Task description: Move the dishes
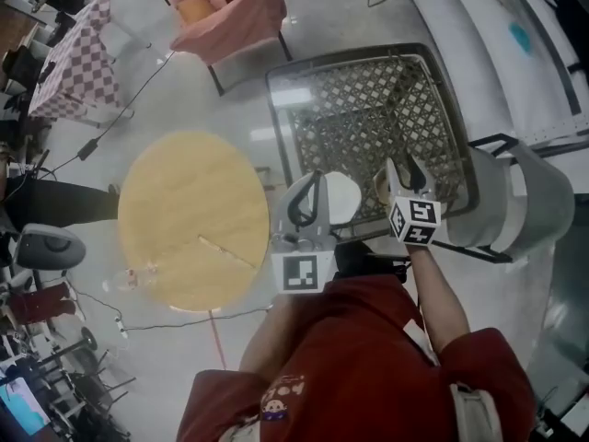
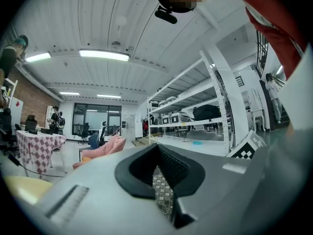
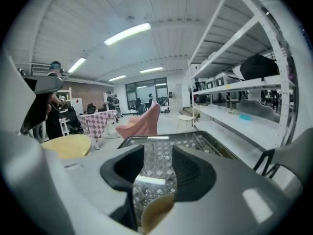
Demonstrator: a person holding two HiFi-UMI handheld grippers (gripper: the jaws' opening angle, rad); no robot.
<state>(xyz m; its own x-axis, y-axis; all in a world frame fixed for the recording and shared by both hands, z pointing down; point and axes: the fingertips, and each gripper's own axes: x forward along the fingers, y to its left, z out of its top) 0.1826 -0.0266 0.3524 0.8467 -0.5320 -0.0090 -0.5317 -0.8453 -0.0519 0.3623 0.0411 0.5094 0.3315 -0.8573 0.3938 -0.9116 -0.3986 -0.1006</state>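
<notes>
Left gripper (image 1: 316, 182) sits over the near-left corner of the wire basket (image 1: 342, 59). Its fingers are pressed together with nothing in them, and only a sliver of basket mesh shows through the slit. Right gripper (image 1: 403, 167) is just right of it, over the basket's near edge. Its fingers are spread and grip nothing. A tan dish (image 3: 155, 210) shows low between them, inside the basket and not pinched.

White plate (image 1: 348, 196) lies in the basket at the near edge, between the two grippers. Open mesh floor runs from the plate to the basket's far rim.

Round wooden surface (image 1: 189, 219) stands left of the basket, with a strip of floor between it and the left rim. Gray chair (image 1: 515, 201) is just beside the basket's right rim. Pink chair (image 1: 230, 7) stands beyond the far-left corner, well apart.
</notes>
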